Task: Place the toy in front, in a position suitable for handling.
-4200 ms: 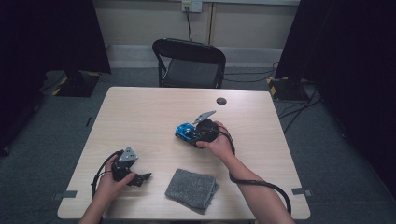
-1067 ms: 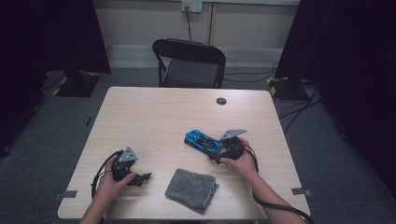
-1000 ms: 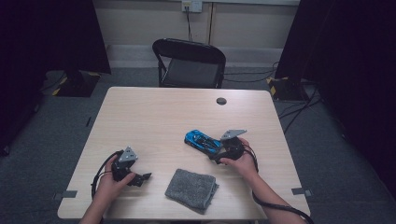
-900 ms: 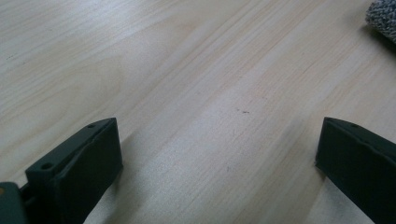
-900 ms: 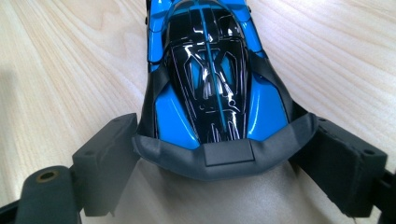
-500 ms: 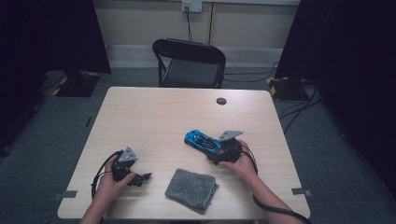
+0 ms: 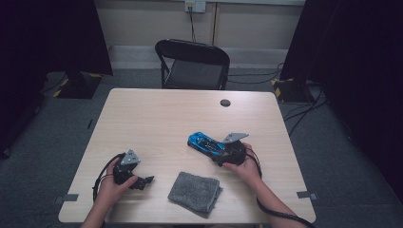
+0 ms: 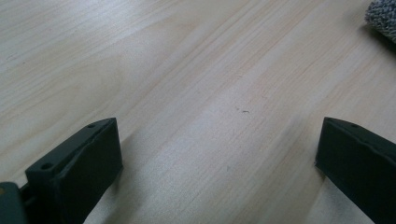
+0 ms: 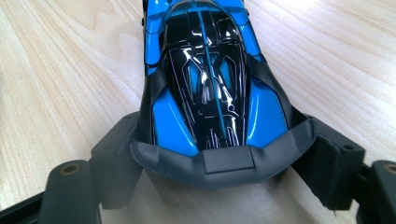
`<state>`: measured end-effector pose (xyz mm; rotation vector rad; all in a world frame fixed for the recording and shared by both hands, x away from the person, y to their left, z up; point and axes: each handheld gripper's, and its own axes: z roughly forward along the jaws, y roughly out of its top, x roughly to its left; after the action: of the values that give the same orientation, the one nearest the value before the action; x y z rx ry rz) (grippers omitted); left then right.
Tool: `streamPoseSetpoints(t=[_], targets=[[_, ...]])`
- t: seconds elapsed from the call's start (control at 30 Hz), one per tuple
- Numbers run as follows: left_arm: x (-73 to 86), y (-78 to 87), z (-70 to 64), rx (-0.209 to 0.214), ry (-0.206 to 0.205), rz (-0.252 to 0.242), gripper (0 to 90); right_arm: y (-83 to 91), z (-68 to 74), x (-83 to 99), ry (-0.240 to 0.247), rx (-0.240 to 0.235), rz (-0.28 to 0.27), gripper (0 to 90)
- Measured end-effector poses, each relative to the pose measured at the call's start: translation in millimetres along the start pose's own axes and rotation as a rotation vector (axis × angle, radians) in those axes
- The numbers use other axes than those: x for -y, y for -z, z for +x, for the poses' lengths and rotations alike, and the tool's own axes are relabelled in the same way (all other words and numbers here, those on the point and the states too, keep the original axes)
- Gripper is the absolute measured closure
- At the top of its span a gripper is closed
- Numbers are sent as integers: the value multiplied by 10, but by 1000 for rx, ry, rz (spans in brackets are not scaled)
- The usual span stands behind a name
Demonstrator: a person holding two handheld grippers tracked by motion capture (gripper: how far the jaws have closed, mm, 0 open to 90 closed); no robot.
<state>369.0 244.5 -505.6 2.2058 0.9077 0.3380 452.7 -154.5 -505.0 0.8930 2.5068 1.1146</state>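
A blue and black toy car stands on the wooden table, right of centre. My right gripper comes at its rear end, and both jaws press against the sides of the grey rear bumper. Near the front left of the table my left gripper rests in the person's hand, open. Its jaws stand wide apart over bare wood.
A folded grey cloth lies at the front edge between the two hands; its corner shows past my left gripper. A small black disc sits near the far edge. A black folding chair stands behind the table.
Four seconds ago the car was held farther up and left. In the last second my right gripper has slid slightly left onto the car's rear. The left gripper has stayed still.
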Motion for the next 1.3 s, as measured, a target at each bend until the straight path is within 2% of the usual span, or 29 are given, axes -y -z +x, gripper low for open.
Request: streamPoseSetpoints(t=[0.13, 0.27, 0.37, 0.47, 0.53, 0.57, 0.63, 0.67, 0.7, 0.8, 0.93, 1.13, 1.2, 1.23, 1.27, 1.3], targets=[[3, 6, -6, -3, 3, 3, 0, 0, -1, 0, 1, 0, 0, 236], [15, 19, 18, 17, -14, 2, 0, 0, -2, 0, 2, -1, -1, 236], [16, 40, 30, 13, -20, 8, 8, 0, -2, 0, 1, -1, 0, 236], [10, 60, 35, 14, 5, -6, 81, 0, -2, 0, 1, -1, -1, 236], [-3, 78, 32, 30, 9, -14, 174, 0, -1, 0, 1, -1, 0, 236], [-18, 81, 18, 50, 9, -12, 183, 0, -1, 0, 1, -1, 0, 236], [-53, 83, -37, 61, 0, -24, 167, 0, -2, 0, 1, -1, 0, 236], [-84, 90, -63, 67, -21, -30, 167, 0, -1, 0, 1, -1, 0, 236], [-117, 92, -106, 86, -20, -44, 167, 0, -2, 0, 1, -1, -1, 236], [-238, 109, -238, 120, -62, -68, 167, 0, -3, 0, 1, -1, -1, 237], [-371, 113, -396, 181, -73, -116, 166, 0, -4, 0, 2, -2, 0, 237], [-540, 29, -600, 265, -109, -136, 186, 0, -3, 0, 2, -2, 0, 237], [-594, -29, -672, 284, -138, -127, 198, 0, -3, 0, 2, -2, 0, 237], [-594, -29, -672, 284, -138, -127, 211, 0, -3, 0, 2, -2, 0, 237], [-639, -99, -754, 303, -173, -118, 239, 0, -3, 0, 1, -2, -1, 237], [-639, -99, -754, 303, -173, -118, 265, 0, -3, 0, 1, -2, -1, 237]])
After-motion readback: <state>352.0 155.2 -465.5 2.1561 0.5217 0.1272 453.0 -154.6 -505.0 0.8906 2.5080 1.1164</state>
